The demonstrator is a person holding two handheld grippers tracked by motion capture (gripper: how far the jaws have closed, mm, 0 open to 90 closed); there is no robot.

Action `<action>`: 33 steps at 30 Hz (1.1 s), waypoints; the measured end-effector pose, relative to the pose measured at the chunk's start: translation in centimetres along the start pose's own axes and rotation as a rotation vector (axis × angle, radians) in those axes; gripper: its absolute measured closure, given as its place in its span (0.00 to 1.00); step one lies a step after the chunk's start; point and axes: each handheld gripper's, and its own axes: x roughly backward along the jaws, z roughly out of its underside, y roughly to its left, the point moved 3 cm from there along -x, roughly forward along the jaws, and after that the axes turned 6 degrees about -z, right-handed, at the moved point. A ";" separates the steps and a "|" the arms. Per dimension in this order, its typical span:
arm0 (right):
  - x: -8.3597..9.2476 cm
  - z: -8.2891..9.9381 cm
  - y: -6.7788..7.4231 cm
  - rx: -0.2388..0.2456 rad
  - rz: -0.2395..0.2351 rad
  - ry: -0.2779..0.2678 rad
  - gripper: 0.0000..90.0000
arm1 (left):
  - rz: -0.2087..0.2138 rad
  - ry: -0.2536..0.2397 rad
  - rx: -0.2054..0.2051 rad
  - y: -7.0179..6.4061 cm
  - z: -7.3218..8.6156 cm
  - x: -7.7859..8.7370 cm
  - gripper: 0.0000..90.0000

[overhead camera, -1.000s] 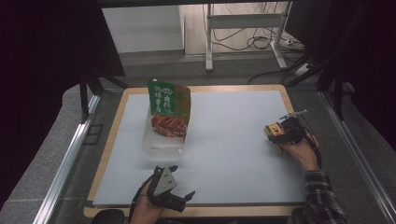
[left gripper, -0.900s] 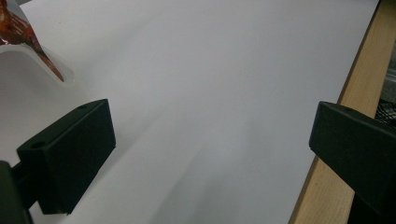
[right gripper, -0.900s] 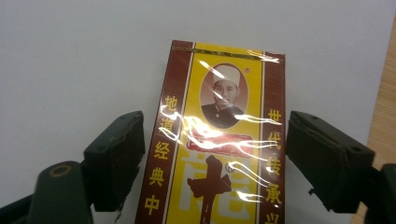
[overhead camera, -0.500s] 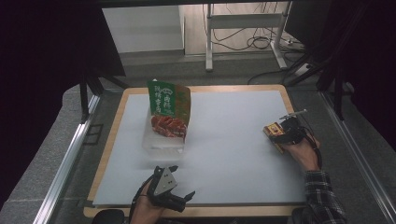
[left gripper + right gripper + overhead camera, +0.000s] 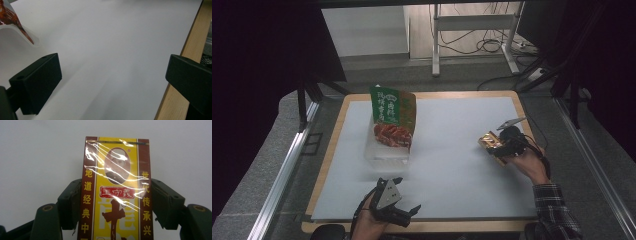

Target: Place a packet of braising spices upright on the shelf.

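A white mat (image 5: 452, 150) covers the table (image 5: 332, 150). A green pouch (image 5: 392, 117) stands far-left, bare mat between. Right gripper (image 5: 499, 145) clamps a yellow box (image 5: 115, 195) near the right edge. Left gripper (image 5: 404, 212) gapes empty by the near edge.

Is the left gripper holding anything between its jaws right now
No, the left gripper has its jaws spread wide with just the bare white table sheet between them.

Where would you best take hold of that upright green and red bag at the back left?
Probably the green and red bag is best pinched across its flat upper half, coming from the side. It stands upright in a clear tray, so its top is free. The open left gripper is nearest.
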 end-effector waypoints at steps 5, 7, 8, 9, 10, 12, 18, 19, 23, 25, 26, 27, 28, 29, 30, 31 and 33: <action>-1.3 -0.9 2.6 0.073 -0.054 0.030 0.36 | 0.001 -0.001 0.001 0.0 0.0 0.0 0.00; -1.9 -1.1 3.3 0.090 -0.064 0.046 0.36 | 0.000 -0.001 0.000 0.0 0.0 0.0 0.00; -2.1 -1.1 3.4 0.101 -0.065 0.052 0.36 | 0.001 -0.002 0.000 0.0 0.0 0.1 0.00; -2.4 -1.0 3.6 0.104 -0.069 0.058 0.36 | 0.001 -0.002 0.000 0.0 0.0 0.0 0.00; -2.6 -0.9 3.6 0.101 -0.073 0.066 0.36 | 0.001 -0.002 -0.001 0.0 0.0 0.0 0.00; -3.0 -0.7 3.6 0.103 -0.073 0.085 0.35 | 0.001 -0.001 -0.002 0.0 0.0 0.0 0.00; -3.4 -0.4 3.3 0.090 -0.077 0.100 0.34 | 0.000 -0.001 -0.004 0.0 0.0 0.0 0.00; -3.4 -0.4 3.3 0.098 -0.080 0.101 0.34 | 0.001 -0.002 -0.004 0.0 0.0 0.0 0.00; -3.0 -0.6 3.2 0.079 -0.084 0.115 0.29 | -0.001 -0.002 -0.003 0.0 0.0 0.0 0.00; -2.8 -0.8 3.2 0.072 -0.082 0.125 0.28 | 0.000 -0.002 -0.002 -0.1 0.0 0.0 0.00; -2.7 -0.8 3.2 0.069 -0.080 0.133 0.28 | -0.002 0.000 -0.005 -0.1 0.0 -0.1 0.00; -2.6 -1.0 3.2 0.065 -0.078 0.146 0.27 | -0.001 0.000 -0.006 -0.1 -0.1 -0.1 0.00; -2.6 -1.1 3.1 0.064 -0.074 0.158 0.27 | 0.000 0.001 -0.008 -0.2 -0.1 -0.1 0.00; -2.5 -1.4 3.0 0.062 -0.072 0.181 0.26 | 0.000 0.001 -0.010 -0.2 -0.1 -0.1 0.00; -2.5 -1.7 2.9 0.063 -0.070 0.198 0.25 | 0.000 0.002 -0.011 -0.3 -0.1 -0.1 0.00; -2.6 -1.9 2.9 0.062 -0.065 0.215 0.24 | 0.002 0.003 -0.011 -0.3 -0.1 -0.1 0.00; -2.7 -2.6 2.9 0.068 -0.074 0.252 0.23 | 0.000 0.003 -0.011 -0.2 -0.1 -0.1 0.00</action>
